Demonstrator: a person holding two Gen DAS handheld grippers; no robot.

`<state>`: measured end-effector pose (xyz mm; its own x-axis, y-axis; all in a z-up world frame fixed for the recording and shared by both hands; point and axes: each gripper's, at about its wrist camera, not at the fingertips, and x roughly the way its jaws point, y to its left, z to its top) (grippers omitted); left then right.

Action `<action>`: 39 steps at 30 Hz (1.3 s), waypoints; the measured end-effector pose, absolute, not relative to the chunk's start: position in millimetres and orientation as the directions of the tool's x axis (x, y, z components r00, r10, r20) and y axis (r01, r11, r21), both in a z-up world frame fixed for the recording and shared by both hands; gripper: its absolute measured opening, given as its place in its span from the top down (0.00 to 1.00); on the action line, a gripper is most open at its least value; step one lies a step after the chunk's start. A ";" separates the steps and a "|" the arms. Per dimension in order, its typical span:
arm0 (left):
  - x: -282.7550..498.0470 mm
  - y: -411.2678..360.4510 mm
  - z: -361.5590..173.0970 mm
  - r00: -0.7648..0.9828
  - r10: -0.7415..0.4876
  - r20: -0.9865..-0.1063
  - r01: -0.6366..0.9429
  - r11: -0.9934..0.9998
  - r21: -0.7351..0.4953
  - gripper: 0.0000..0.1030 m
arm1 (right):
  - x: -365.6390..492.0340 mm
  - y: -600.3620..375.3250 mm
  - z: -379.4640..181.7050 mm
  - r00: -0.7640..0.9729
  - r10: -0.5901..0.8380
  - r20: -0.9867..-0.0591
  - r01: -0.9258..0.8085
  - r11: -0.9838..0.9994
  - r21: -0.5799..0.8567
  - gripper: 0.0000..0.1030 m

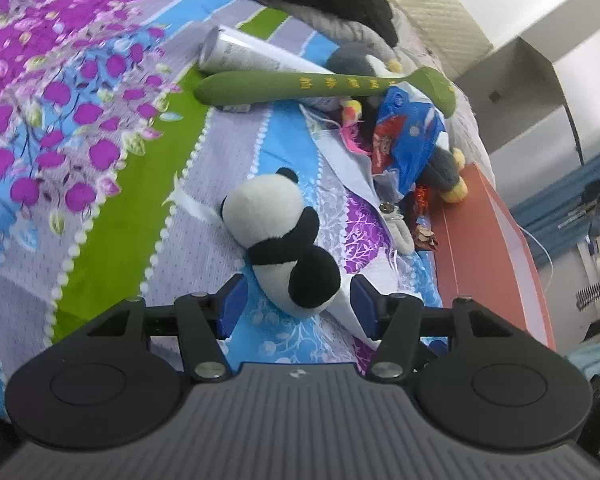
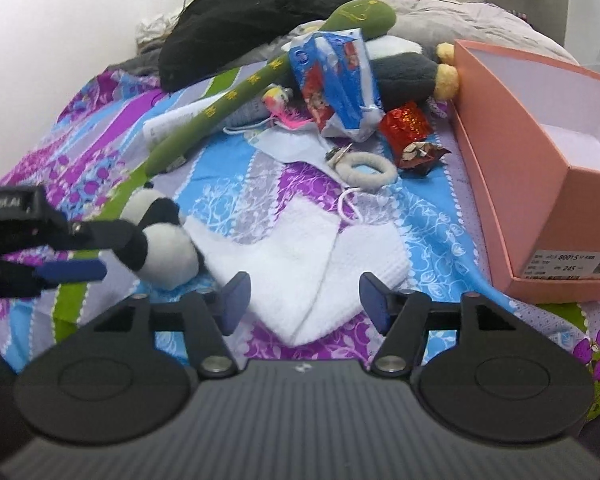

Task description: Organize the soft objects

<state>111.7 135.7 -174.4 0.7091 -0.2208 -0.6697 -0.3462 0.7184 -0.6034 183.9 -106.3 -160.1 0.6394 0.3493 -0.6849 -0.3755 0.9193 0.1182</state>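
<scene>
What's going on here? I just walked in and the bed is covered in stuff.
A person is tidying soft things on a patterned bedspread with a handheld gripper in each hand. The left gripper is open around a panda plush, its pads not pressing on it. The right gripper hangs open over a folded white towel. An open pink box sits empty to the right, with plush toys and wrappers piled behind.

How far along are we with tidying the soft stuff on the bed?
Done: little; the pink box looks empty. In hand: nothing; the left gripper stands open around the panda plush, and the right gripper open over the white cloth. Left: the green plush stick, hair tie and the rest.
</scene>
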 end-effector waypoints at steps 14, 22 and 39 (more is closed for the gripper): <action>120.3 122.0 -193.2 0.678 -0.246 -0.693 -0.418 0.646 -0.639 0.38 | 205.5 -95.9 -193.4 0.605 0.345 -0.718 -0.405 0.909 0.095 0.38; 131.1 112.1 -194.3 0.679 -0.212 -0.703 -0.416 0.678 -0.606 0.38 | 200.2 -85.3 -196.4 0.584 0.385 -0.715 -0.480 0.874 0.079 0.68; 131.4 107.1 -186.7 0.702 -0.153 -0.696 -0.353 0.773 -0.526 0.62 | 190.5 -103.0 -171.7 0.603 0.395 -0.693 -0.431 0.893 0.133 0.92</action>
